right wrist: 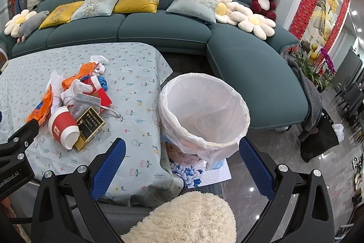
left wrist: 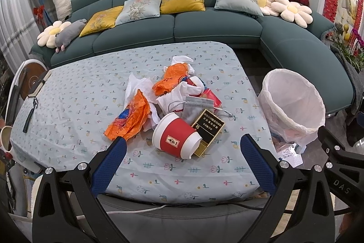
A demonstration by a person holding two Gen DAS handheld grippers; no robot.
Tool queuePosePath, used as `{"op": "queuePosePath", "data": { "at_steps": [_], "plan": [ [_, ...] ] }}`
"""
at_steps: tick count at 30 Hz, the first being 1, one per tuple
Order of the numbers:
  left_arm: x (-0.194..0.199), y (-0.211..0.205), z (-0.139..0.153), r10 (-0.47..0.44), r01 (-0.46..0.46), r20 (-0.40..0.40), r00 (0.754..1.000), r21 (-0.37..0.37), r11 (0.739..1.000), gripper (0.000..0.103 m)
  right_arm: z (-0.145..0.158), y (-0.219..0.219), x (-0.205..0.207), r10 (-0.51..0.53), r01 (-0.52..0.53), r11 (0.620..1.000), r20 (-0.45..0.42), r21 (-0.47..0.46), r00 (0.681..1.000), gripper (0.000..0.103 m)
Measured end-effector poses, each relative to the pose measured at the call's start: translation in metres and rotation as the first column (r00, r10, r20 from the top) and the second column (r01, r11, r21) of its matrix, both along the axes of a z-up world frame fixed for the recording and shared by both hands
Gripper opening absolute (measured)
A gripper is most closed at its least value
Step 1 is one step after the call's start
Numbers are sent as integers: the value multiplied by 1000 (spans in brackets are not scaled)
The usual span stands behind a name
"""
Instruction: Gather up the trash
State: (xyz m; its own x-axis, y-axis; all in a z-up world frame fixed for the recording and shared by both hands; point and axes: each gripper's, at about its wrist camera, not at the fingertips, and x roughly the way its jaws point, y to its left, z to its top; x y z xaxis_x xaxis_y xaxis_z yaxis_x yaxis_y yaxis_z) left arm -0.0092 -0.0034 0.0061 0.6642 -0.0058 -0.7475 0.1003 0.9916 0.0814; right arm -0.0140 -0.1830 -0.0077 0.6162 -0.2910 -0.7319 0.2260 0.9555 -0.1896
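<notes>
A heap of trash lies mid-table: a red and white paper cup (left wrist: 176, 138) (right wrist: 63, 129) on its side, a black and gold box (left wrist: 208, 128) (right wrist: 89, 125), orange plastic wrappers (left wrist: 130, 120) (right wrist: 42, 107), white tissues (left wrist: 141, 85), a grey drawstring pouch (left wrist: 196, 105) and a red packet (right wrist: 103, 96). My left gripper (left wrist: 182, 152) hangs open just in front of the cup, holding nothing. My right gripper (right wrist: 182, 156) is open and empty above the near rim of the white-lined trash bin (right wrist: 202, 111) (left wrist: 293, 101), which stands on the floor right of the table.
The table wears a light blue flowered cloth (left wrist: 91, 106) (right wrist: 136, 83). A teal sofa (left wrist: 182, 26) with cushions and plush toys curves behind and right. A fluffy cream cushion (right wrist: 188, 218) sits at the near edge. A patterned mat (right wrist: 204, 172) lies under the bin.
</notes>
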Motion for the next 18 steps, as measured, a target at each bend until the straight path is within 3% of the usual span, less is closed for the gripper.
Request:
{"op": "queuePosePath", "data": {
  "at_steps": [18],
  "plan": [
    [0,-2,3,-11,11,3,1000,-12,1000,95,-5,-2,0,-16,16,1000,4,-4,1000,96]
  ]
}}
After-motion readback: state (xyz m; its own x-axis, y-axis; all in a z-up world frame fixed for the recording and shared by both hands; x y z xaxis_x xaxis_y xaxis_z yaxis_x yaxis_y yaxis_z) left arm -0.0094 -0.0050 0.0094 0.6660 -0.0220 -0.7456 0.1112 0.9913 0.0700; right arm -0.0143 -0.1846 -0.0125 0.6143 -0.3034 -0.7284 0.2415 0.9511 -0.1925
